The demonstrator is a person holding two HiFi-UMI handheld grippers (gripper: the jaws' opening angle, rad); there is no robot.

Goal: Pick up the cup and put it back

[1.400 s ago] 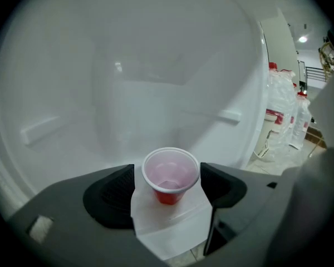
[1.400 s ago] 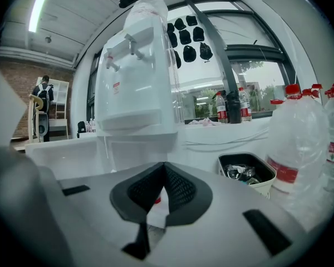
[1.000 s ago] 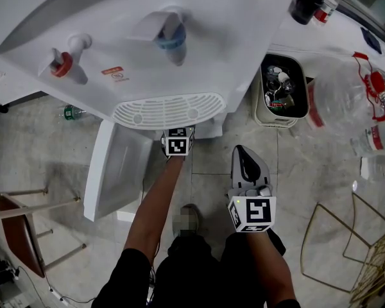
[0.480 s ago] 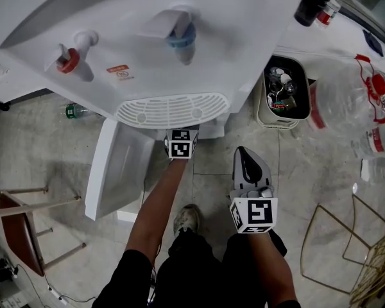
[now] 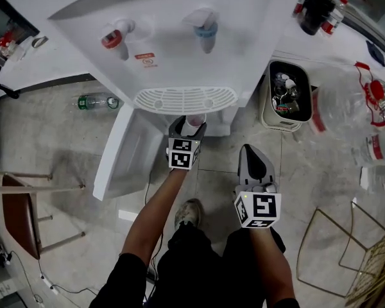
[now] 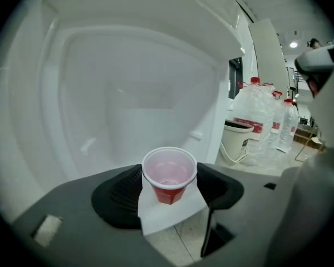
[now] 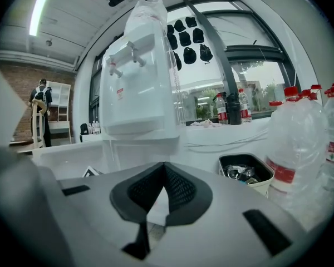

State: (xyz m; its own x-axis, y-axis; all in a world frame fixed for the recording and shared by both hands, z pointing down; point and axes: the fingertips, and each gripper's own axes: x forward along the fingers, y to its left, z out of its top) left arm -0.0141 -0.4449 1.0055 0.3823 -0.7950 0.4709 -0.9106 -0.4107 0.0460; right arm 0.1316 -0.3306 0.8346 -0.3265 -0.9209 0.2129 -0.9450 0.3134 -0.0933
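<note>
A small red cup [image 6: 168, 174] with a pale pink inside stands upright between the black pads of my left gripper [image 6: 168, 183], which is shut on its sides. In the head view the cup [image 5: 194, 126] and left gripper [image 5: 187, 124] sit just in front of the white water dispenser [image 5: 179, 43], below its drip tray [image 5: 185, 99]. The open white lower compartment fills the left gripper view behind the cup. My right gripper [image 5: 252, 160] hangs over the floor to the right, shut and empty; its pads meet in the right gripper view [image 7: 164, 174].
The dispenser's lower door [image 5: 125, 153] swings open to the left. A waste bin [image 5: 287, 95] and big water bottles [image 5: 353, 101] stand at the right, a wire rack [image 5: 346, 249] lower right. A green bottle [image 5: 93, 101] lies on the floor; a chair [image 5: 19, 217] stands at left.
My left gripper has drawn back from under the drip tray, and the cup now shows between its jaws. The head view has shifted. The right gripper has stayed put.
</note>
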